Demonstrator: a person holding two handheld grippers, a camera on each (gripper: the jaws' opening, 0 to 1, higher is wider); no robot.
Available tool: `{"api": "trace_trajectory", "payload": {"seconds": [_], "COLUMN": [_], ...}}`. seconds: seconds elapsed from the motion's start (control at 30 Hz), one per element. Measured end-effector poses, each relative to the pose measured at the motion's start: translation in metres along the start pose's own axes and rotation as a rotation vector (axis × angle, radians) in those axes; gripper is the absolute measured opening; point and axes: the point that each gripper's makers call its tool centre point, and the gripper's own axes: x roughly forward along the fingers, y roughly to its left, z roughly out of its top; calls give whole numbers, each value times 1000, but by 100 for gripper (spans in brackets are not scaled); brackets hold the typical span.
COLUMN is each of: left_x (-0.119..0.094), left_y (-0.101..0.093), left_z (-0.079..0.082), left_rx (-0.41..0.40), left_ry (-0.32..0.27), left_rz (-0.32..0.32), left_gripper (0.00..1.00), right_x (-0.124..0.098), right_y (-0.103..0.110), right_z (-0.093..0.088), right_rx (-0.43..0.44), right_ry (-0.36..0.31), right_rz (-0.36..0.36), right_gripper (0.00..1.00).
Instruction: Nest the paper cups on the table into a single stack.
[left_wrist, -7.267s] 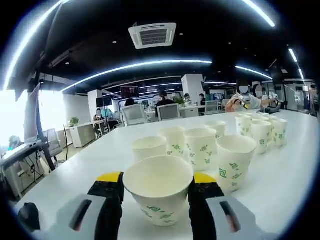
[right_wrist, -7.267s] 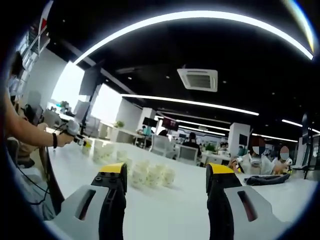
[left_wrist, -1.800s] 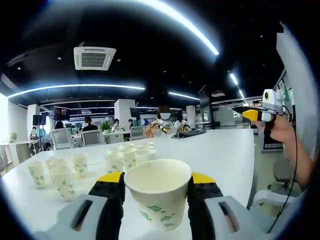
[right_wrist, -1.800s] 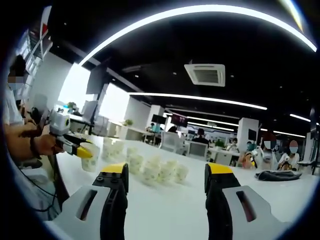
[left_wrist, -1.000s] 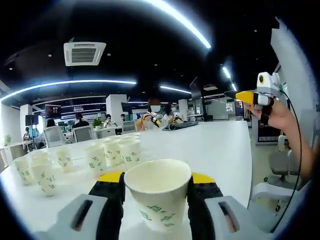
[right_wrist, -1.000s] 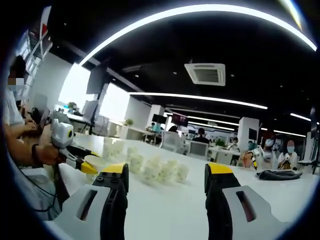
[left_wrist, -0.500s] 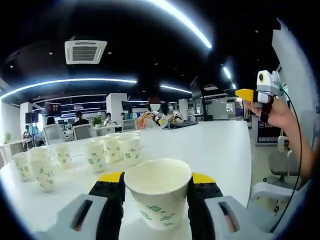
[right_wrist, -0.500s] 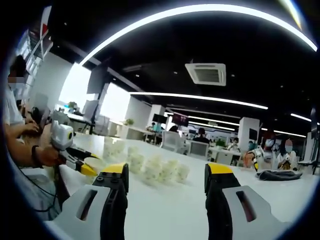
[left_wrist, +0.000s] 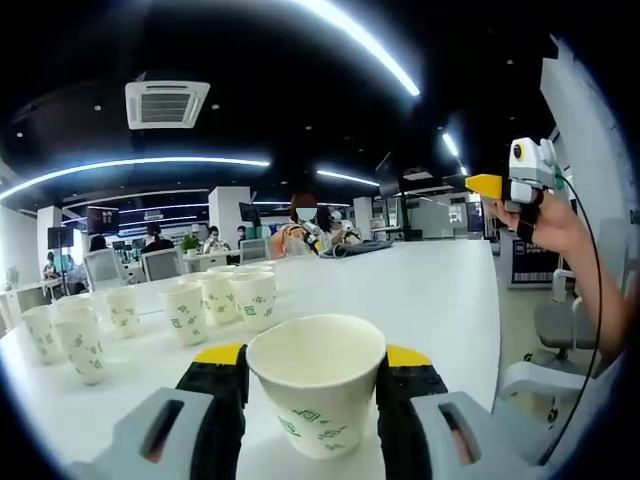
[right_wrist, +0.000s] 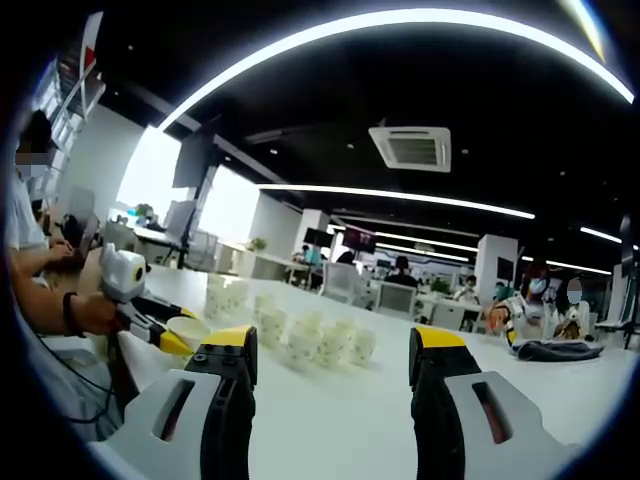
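Paper cup (left_wrist: 315, 395): base cut off by the bottom edge of the left gripper view; side walls partly covered by the jaws of the left gripper (left_wrist: 313, 375).

Right gripper (left_wrist: 490, 185), in the left gripper view: jaw gap too small to tell.

Loose cups (right_wrist: 300, 335), in the right gripper view: small, overlapping, count unclear.

Held cup (right_wrist: 188, 328), in the right gripper view: only the rim shows, body hidden behind a yellow jaw tip.

People at far desks (right_wrist: 400, 272): too small to make out.

A ceiling air vent (left_wrist: 167, 103) hangs above the office, seated people (right_wrist: 402, 272) work far behind, and a dark bag (right_wrist: 558, 350) lies on the table's far end.
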Motion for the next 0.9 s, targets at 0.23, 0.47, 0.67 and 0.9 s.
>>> {"api": "trace_trajectory", "payload": {"seconds": [0.23, 0.47, 0.67, 0.9], "left_x": [0, -8, -28, -69], "left_y": [0, 1, 11, 48], "left_z": [-1, 11, 38, 76], "left_rx": [-24, -63, -62, -47], "left_ry": [8, -1, -33, -59], "left_rz": [0, 8, 11, 49], "left_gripper": [64, 69, 70, 79], "right_x": [1, 2, 4, 13], "right_y": [0, 1, 5, 13], "right_z": [0, -2, -7, -17], "right_rx": [0, 2, 6, 25], "right_ry": [0, 3, 9, 16], "right_rz": [2, 6, 20, 44], "right_gripper": [64, 64, 65, 65]}}
